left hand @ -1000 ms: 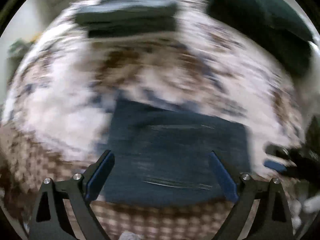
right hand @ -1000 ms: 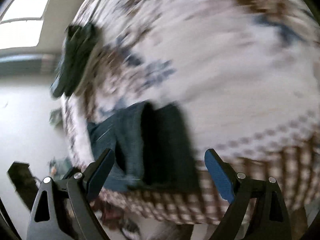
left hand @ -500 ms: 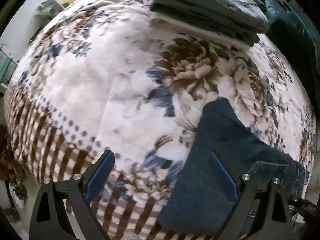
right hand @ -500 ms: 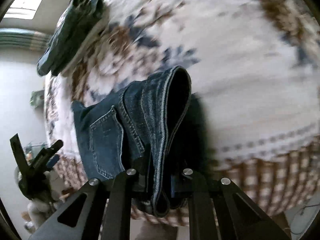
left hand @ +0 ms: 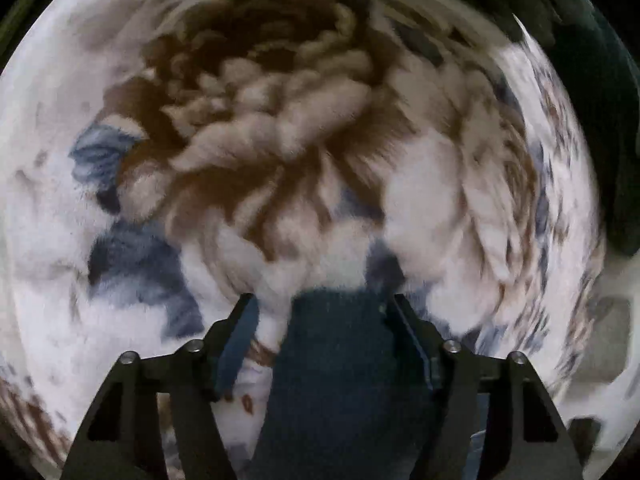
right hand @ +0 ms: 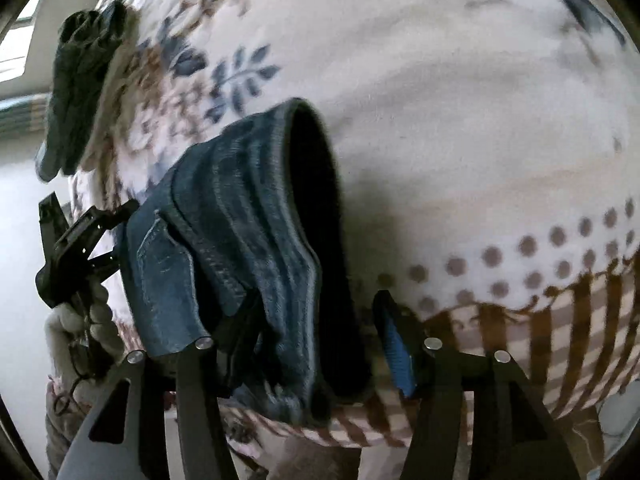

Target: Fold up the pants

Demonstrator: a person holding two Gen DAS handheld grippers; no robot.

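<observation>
The folded blue jeans [right hand: 256, 240] lie on the floral blanket [right hand: 440, 100] near its striped front edge. My right gripper [right hand: 316, 320] is partly open, its jaws astride the bulky waistband end; the left finger is hidden by denim. My left gripper [left hand: 320, 320] is partly open around the dark denim [left hand: 340, 380], which fills the gap between its fingers; it also shows at the left of the right wrist view [right hand: 80, 240], at the far end of the jeans. The left view is blurred.
A stack of folded dark clothes [right hand: 76, 92] sits at the blanket's far left edge in the right wrist view. A dark green cloth [left hand: 592, 100] lies at the right in the left wrist view. The bed's striped border [right hand: 540, 340] drops off in front.
My right gripper has gone from shut on the waistband to partly open. My left gripper has moved in over the jeans and narrowed around the denim.
</observation>
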